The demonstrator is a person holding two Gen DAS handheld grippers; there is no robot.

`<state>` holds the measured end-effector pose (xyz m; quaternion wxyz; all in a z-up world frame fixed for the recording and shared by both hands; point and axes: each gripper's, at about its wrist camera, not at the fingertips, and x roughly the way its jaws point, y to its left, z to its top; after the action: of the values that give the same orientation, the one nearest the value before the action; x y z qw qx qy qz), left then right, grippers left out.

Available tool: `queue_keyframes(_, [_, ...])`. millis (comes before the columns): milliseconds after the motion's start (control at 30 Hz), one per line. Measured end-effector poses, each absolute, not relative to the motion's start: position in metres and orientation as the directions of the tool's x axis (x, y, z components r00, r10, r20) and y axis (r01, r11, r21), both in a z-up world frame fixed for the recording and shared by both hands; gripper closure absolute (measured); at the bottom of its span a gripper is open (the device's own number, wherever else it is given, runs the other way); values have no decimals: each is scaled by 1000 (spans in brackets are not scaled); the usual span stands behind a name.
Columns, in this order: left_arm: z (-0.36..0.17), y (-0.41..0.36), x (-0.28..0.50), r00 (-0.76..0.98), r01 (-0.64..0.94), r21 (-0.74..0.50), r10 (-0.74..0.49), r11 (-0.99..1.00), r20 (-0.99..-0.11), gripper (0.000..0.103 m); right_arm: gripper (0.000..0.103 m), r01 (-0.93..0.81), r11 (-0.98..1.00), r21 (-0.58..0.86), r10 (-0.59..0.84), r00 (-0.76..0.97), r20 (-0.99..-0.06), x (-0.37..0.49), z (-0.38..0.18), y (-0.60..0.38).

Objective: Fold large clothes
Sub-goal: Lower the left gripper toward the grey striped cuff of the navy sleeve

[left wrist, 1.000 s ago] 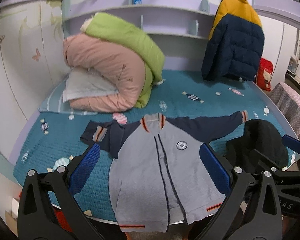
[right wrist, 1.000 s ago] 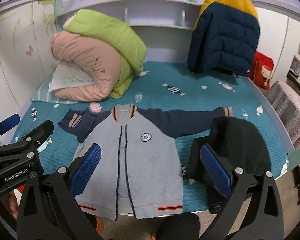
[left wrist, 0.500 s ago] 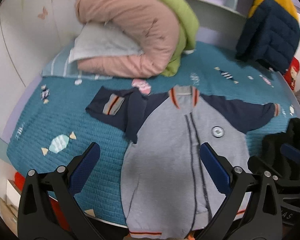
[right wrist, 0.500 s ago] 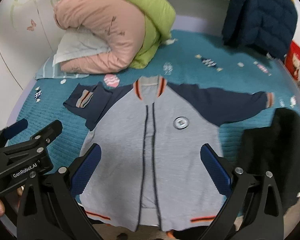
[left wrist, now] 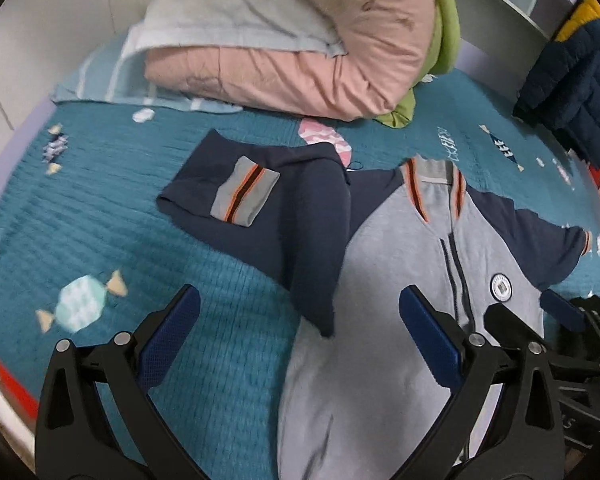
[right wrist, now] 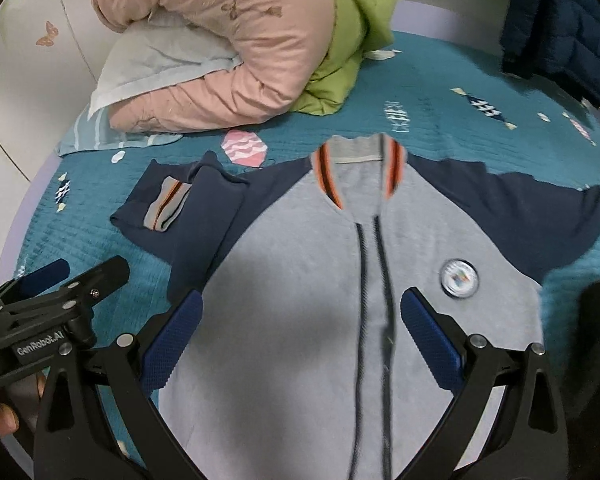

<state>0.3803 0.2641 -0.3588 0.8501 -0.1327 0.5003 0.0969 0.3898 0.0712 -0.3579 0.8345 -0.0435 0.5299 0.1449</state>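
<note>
A grey jacket with navy sleeves is laid face-up on the teal bed, filling the centre of the right wrist frame and the lower right of the left wrist frame. Both tongs are held spread and empty above it: the left tongs over the jacket's side edge, the right tongs over the chest by the zip.

Risks, as judged: the folded-back sleeve, its striped cuff lying on top, could be pinched through several layers, so that the doubled cloth is dragged and the body is pulled askew. Slight motion blur is noted in both views; a grasp could be misplaced.

View differences: the outstretched sleeve is shown in full length only in the right wrist view, where it runs to the right edge. The candy print at lower left is shown only by the left wrist view.
</note>
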Motion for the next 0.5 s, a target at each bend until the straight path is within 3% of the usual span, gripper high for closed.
queue_keyframes(167, [-390,306,406,451,-307,-173,-17,936,-893,4,11,-296,950,105,210,351,-913,414,-395,94])
queue_keyframes(233, [-397,319,412,449,-313,-199,-40,929,-893,4,22,-298,947,119,218,324,-921,421,-409,103])
queue_keyframes(333, [-410,337,425,425,-313,-143,4,939,-905,4,44,-303,942,146,230,263,-937,428,-432,115])
queue_keyframes(400, [-417,345,431,416,-304,-129,9,944,-910,4,65,-308,939,155,232,231,-945,432,-447,122])
queue_keyframes(500, [-427,352,442,388,-294,-90,33,951,-921,4,88,-319,919,233,297,168,-940,436,-463,129])
